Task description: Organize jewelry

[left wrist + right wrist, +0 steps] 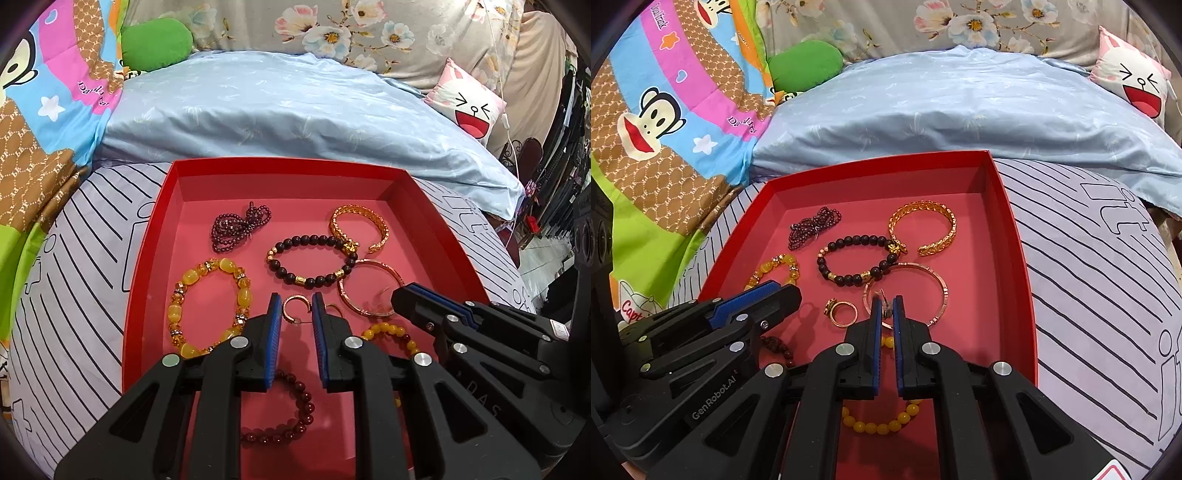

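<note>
A red tray sits on bedding. The right view alone shows the right gripper pinching a small earring; the left gripper gapes around a gold ring.

A shallow red cardboard tray holds the jewelry flat on its pink floor: a bunched strand of tiny garnet beads at 11 o'clock, an open gold filigree cuff at 1, a dark wooden bead bracelet with gold charms at the centre. A chunky yellow amber-stone bracelet lies at 9, a thin rose-gold bangle at 3, touching the dark beads, a gold ring just below centre, and a dark red bead bracelet and a yellow round-bead bracelet at 6.
</note>
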`<state>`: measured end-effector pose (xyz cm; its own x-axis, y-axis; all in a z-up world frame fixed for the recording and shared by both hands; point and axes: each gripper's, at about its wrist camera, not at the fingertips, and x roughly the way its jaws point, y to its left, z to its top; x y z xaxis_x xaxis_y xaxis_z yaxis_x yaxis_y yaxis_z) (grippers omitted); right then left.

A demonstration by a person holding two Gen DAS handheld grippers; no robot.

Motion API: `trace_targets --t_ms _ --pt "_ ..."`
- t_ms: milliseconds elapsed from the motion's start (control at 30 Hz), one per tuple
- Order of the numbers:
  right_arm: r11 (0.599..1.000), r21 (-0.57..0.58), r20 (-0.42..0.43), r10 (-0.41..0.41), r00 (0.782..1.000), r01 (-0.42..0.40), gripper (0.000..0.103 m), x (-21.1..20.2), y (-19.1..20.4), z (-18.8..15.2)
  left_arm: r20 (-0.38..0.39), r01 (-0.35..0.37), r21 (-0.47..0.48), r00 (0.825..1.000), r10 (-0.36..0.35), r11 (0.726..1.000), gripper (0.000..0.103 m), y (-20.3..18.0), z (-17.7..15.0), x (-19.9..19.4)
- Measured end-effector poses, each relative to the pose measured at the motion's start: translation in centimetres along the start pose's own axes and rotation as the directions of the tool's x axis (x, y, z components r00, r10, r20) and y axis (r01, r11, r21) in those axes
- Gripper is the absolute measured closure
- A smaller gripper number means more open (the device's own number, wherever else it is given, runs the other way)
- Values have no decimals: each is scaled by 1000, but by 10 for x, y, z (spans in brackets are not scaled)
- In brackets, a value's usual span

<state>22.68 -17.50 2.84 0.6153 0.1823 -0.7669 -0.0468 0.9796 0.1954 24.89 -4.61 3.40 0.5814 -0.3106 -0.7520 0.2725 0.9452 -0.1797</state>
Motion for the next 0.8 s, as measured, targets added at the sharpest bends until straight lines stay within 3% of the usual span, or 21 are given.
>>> trace_targets --t_ms 800 --pt "1000 23 54 7 998 -8 80 -60 8 -34 69 -26 -70 997 30 997 76 16 -33 -61"
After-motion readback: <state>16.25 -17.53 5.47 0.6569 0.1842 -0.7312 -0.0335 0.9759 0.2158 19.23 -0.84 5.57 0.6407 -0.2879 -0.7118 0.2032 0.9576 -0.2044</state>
